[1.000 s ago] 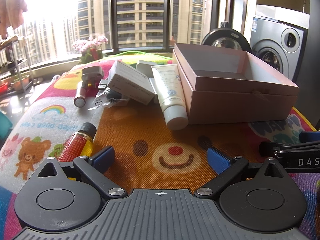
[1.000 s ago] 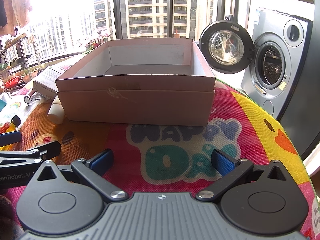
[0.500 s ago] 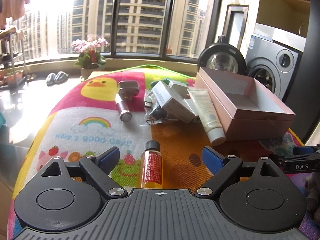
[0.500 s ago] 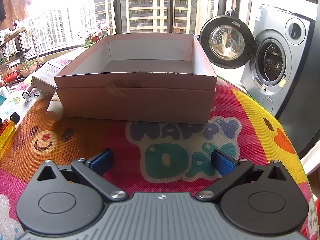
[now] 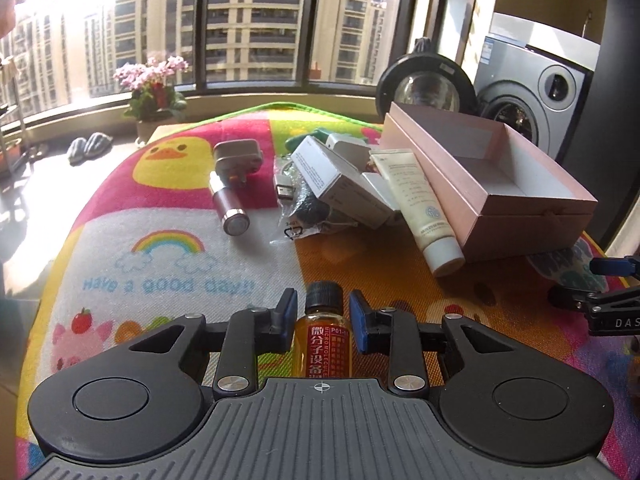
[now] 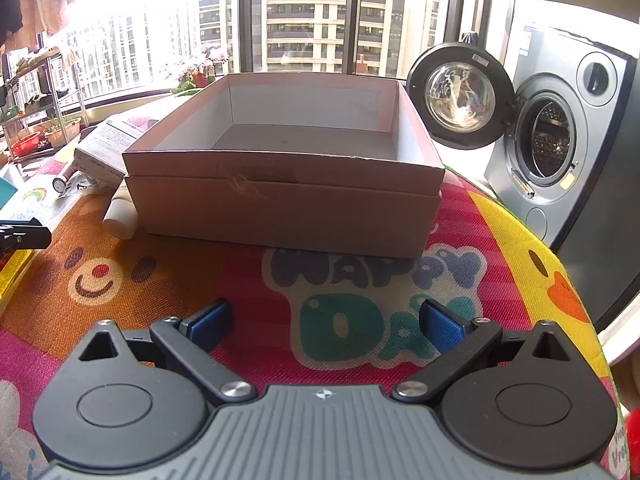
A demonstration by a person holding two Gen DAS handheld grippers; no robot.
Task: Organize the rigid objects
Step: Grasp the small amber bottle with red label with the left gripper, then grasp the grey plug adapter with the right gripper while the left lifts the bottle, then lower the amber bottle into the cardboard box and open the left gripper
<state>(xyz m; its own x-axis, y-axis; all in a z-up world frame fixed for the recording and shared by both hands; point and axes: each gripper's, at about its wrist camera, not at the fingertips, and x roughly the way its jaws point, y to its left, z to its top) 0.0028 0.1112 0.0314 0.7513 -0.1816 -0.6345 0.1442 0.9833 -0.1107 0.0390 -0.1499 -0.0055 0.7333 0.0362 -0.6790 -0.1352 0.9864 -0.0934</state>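
Note:
A small amber bottle (image 5: 323, 340) with a black cap and red label lies between the fingers of my left gripper (image 5: 323, 312); the blue pads are closed against its sides. The open pink box (image 5: 488, 184) stands at the right and is empty; in the right wrist view the box (image 6: 280, 204) is straight ahead. My right gripper (image 6: 326, 318) is open and empty above the mat in front of it. Beside the box lie a white tube (image 5: 420, 208), a white carton (image 5: 340, 180), a bagged black item (image 5: 308, 212), a pink cylinder (image 5: 228, 204) and a grey plug (image 5: 238, 156).
Everything rests on a colourful cartoon mat (image 5: 160, 248) over a rounded table. A washing machine with its door open (image 6: 560, 140) stands at the right. A flower pot (image 5: 154, 92) sits on the window ledge behind the table.
My left gripper moved left and back off the box side, lined up over the amber bottle and closed its fingers on it. My right gripper stayed open and rose slightly.

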